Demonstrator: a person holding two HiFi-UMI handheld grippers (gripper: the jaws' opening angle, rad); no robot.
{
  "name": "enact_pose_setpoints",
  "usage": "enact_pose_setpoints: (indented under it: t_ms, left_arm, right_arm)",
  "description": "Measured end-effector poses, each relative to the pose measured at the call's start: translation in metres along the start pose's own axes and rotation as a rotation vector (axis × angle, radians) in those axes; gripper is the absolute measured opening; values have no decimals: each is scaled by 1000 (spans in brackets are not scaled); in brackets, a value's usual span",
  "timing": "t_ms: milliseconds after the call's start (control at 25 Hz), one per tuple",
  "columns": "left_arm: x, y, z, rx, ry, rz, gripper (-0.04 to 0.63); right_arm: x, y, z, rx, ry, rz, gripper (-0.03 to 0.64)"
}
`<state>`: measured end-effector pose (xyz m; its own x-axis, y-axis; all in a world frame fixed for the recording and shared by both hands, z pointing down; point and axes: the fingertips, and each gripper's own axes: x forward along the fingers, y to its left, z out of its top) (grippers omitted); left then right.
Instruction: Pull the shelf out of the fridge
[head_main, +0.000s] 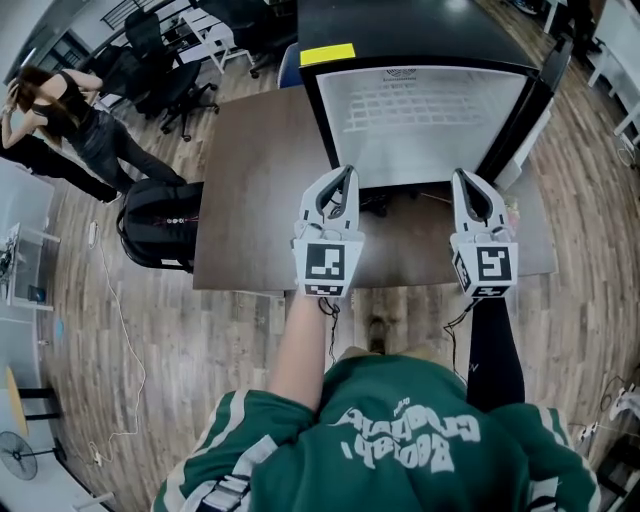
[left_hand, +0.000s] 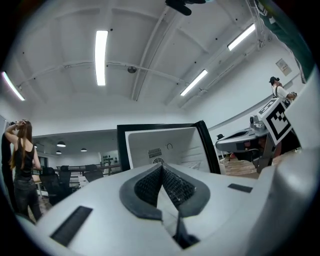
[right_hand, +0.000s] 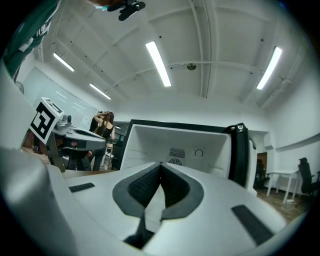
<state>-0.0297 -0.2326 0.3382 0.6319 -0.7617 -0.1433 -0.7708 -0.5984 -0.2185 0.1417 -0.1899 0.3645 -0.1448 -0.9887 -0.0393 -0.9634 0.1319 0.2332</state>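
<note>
We held our white left gripper (head_main: 346, 178) and right gripper (head_main: 463, 180), jaws pressed together and empty, over the dark brown wooden table (head_main: 250, 170), facing the white-lined black fridge (head_main: 430, 120); wood-plank office floor (head_main: 150, 340) all around.

text: none legible | sweatshirt print (head_main: 400, 440): upside down, unreadable

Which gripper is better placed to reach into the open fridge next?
Right, marginally. The right gripper faces the fridge opening squarely; the left gripper sits at its left edge. Both are shut, empty.
</note>
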Motion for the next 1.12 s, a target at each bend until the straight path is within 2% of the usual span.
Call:
enact_pose_setpoints:
  t_ms: [320, 760, 1120]
  left_arm:
    - [9, 17, -22, 9, 60, 6, 15]
    - [22, 16, -31, 10, 71, -5, 15]
    - [47, 11, -26, 19, 78, 39, 15]
  right_arm:
    - [16, 6, -7, 30, 11, -16, 9]
    - [29, 4, -14, 19, 24, -9, 9]
    - [51, -19, -13, -2, 4, 44, 9]
